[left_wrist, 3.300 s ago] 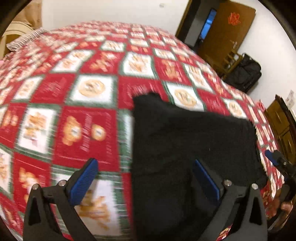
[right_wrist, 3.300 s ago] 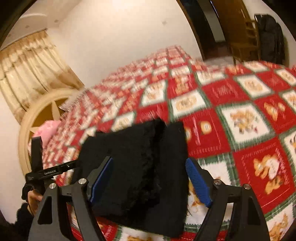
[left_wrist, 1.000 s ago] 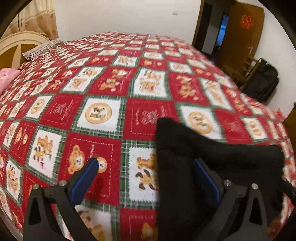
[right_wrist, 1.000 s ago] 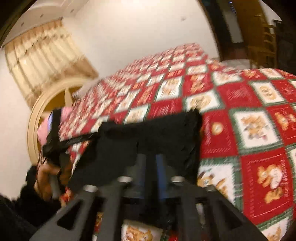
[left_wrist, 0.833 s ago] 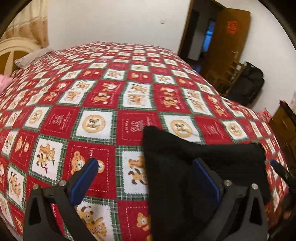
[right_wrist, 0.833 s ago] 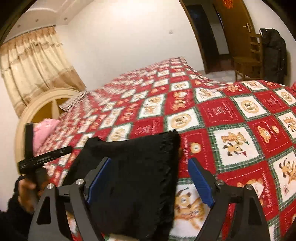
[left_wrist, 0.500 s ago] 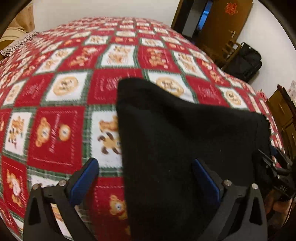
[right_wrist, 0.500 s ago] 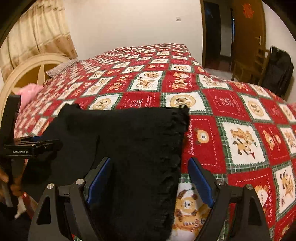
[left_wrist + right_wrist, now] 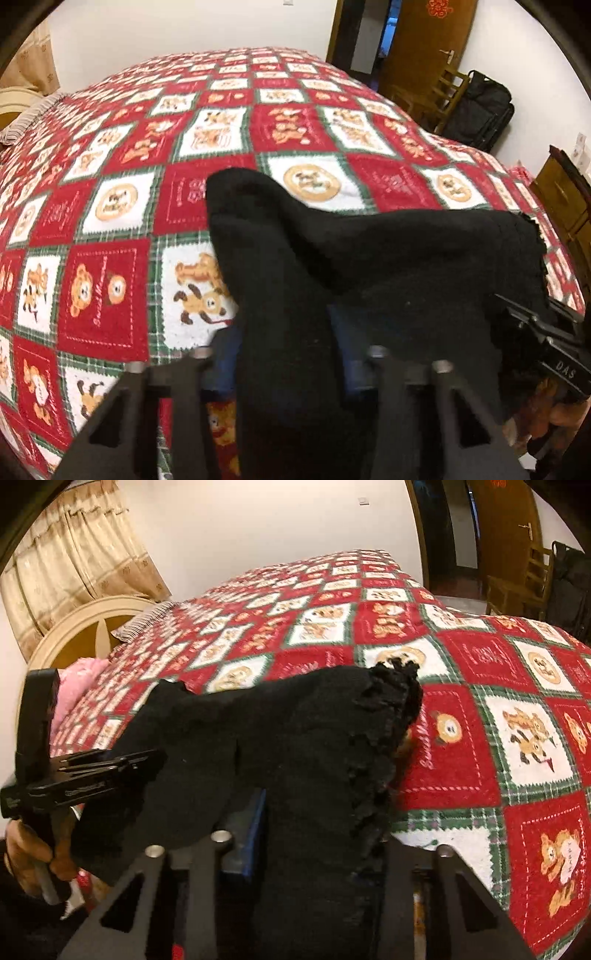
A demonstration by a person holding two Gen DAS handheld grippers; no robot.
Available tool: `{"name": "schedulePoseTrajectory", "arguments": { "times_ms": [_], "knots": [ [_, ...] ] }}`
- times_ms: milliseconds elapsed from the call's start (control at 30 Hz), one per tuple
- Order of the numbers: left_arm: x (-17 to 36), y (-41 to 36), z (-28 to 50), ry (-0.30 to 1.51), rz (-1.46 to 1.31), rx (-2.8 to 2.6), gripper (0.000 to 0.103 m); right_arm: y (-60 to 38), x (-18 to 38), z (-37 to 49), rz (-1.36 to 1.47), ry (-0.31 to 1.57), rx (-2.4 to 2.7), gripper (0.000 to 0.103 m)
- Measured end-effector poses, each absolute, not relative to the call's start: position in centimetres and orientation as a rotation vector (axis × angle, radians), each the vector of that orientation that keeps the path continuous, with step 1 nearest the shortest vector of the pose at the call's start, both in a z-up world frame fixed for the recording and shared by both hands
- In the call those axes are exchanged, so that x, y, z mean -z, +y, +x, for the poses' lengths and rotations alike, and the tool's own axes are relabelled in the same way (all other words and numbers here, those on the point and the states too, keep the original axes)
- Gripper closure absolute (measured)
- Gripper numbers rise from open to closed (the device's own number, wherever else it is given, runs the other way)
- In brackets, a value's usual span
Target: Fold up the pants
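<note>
On bed (image 9: 110,155), near edge: black pants (image 9: 369,258) bunched, part-folded. L tool (image 9: 284,354) clamped on 1 near corner, R tool (image 9: 314,842) on other; 2-corner hold prob. to carry near edge over evenly.

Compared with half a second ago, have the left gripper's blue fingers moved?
Yes. The left gripper has shut on the black pants: its blue pads, earlier wide apart over the bear-patterned bedspread, now pinch the fabric's near edge.
</note>
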State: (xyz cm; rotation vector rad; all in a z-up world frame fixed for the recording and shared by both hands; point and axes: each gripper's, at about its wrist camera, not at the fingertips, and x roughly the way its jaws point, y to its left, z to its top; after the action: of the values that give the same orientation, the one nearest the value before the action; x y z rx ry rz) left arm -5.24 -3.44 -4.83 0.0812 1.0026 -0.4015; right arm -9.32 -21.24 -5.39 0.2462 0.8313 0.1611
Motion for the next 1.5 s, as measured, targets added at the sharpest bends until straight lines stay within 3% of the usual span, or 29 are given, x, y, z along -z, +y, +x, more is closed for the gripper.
{"name": "schedulePoseTrajectory", "arguments": {
  "times_ms": [167,467,700,867,967,1000,1033,1100,1267,1500],
  "knots": [
    [3.3,-2.6,-5.4,0.969,0.033,0.415,0.08,-19.7,2.5,-9.6,0.221,0.781,-0.191,0.078],
    [-2.4,2.8,-4.3,0.816,-0.014,0.282,0.081,-15.6,-3.1,-4.9,0.166,0.656,-0.376,0.079],
    [-3.2,13.9,0.2,0.756,-0.072,-0.056,0.08,-7.8,-0.6,8.9,0.13,0.655,-0.596,0.079],
    [0.5,20.3,4.1,0.797,-0.086,-0.199,0.079,-1.1,4.3,15.8,0.061,0.735,-0.671,0.077],
    [4.5,23.1,5.9,0.893,-0.122,-0.228,0.072,0.8,7.4,18.3,-0.046,0.814,-0.626,0.063],
    [5.5,23.4,6.0,0.9,-0.101,-0.251,0.058,0.8,8.1,18.8,-0.063,0.817,-0.613,0.055],
    [6.0,23.3,5.9,0.876,-0.07,-0.267,0.052,0.5,8.6,19.0,-0.063,0.815,-0.606,0.047],
    [6.4,22.8,5.5,0.835,-0.003,-0.35,0.019,-0.4,8.8,19.5,-0.017,0.825,-0.61,0.042],
    [5.9,24.7,4.6,0.831,-0.117,-0.344,0.015,-3.3,7.8,18.4,0.05,0.809,-0.592,0.039],
    [1.1,23.8,-0.3,0.754,-0.06,-0.428,0.014,-9.8,2.7,13.1,0.255,0.694,-0.41,0.039]
  ]
}}
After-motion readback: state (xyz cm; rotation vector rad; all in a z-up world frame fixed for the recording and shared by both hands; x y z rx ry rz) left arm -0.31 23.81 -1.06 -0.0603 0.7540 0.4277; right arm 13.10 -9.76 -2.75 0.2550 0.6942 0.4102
